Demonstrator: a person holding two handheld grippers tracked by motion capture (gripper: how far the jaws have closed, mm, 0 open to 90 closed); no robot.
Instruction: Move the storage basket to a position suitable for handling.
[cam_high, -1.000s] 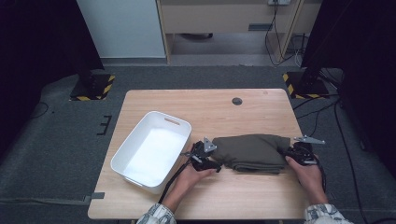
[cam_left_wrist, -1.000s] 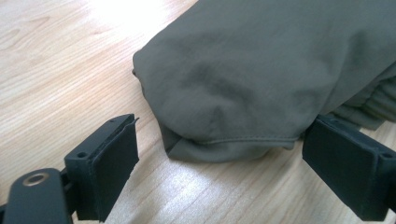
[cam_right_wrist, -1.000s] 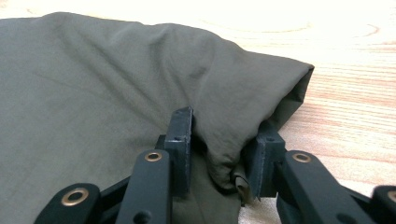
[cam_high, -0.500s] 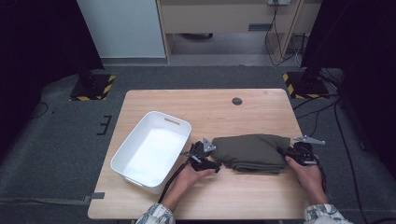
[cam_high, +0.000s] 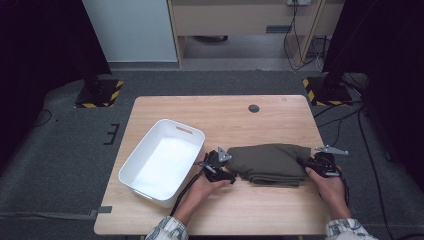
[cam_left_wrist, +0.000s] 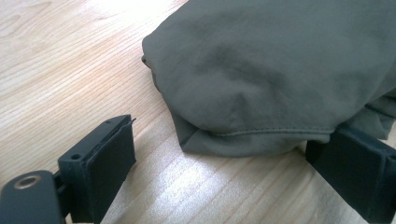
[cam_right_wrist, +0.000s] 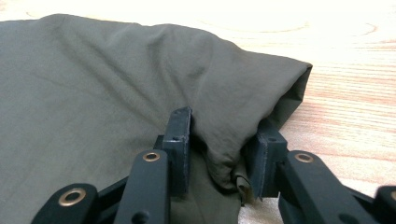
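We saw the cloth (cam_high: 272, 162) was a matt olive woven fabric, soft and creased, with a stitched hem. The table (cam_high: 220, 112) was pale wood with fine grain and a slight sheen where light fell. The bin (cam_high: 145, 150) looked like smooth white plastic. The grippers' jaws were matt black plastic with brass-coloured rivets. The floor (cam_high: 65, 145) was rough grey carpet.

A light wooden table (cam_high: 280, 112) stands on grey carpet (cam_high: 65, 150). Behind it are a pale blue panel (cam_high: 131, 30) and a wooden cabinet (cam_high: 240, 17). Black stands with yellow-striped bases (cam_high: 97, 92) flank the table, cables (cam_high: 345, 120) trailing at right. The sides are dark.
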